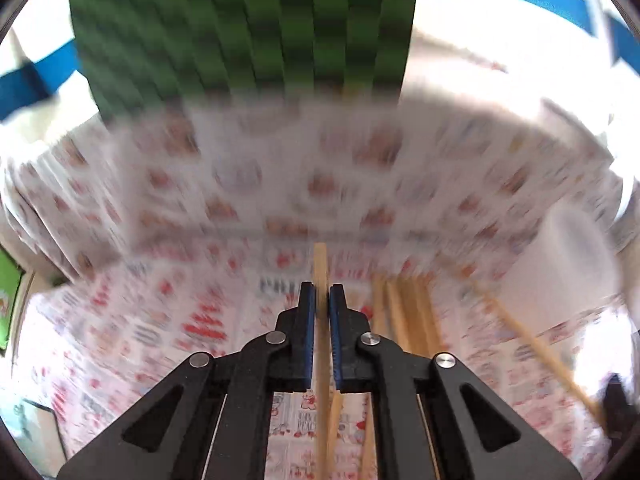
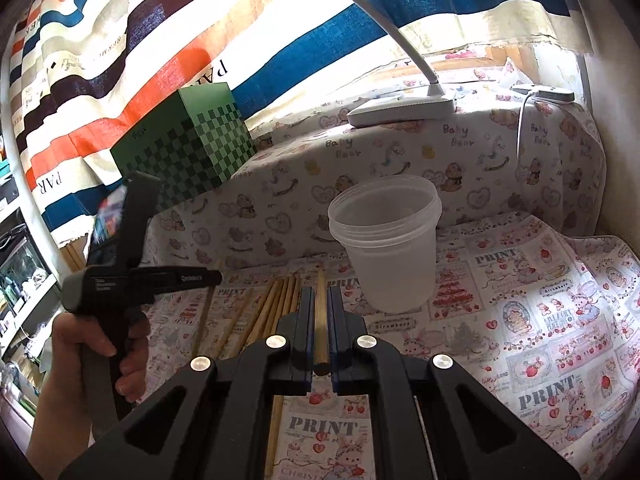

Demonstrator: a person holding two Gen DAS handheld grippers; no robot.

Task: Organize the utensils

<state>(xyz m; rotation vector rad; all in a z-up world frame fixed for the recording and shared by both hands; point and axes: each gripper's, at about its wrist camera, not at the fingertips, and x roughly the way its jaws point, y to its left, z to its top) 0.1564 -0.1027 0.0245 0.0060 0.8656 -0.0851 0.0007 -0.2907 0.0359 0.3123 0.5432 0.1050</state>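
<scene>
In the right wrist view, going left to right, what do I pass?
Hand holding the left gripper → green checkered box → loose chopsticks → chopstick in the right gripper → plastic cup → lamp base.

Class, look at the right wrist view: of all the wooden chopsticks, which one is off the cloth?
The chopstick clamped between the right gripper's blue pads, pointing toward the plastic cup. The other chopsticks lie loose on the printed cloth.

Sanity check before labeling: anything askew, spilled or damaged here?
Nothing stands out. Plastic cup stands upright and empty, loose chopsticks lie on the cloth beside it, and each tool, left and right, grips one chopstick.
</scene>
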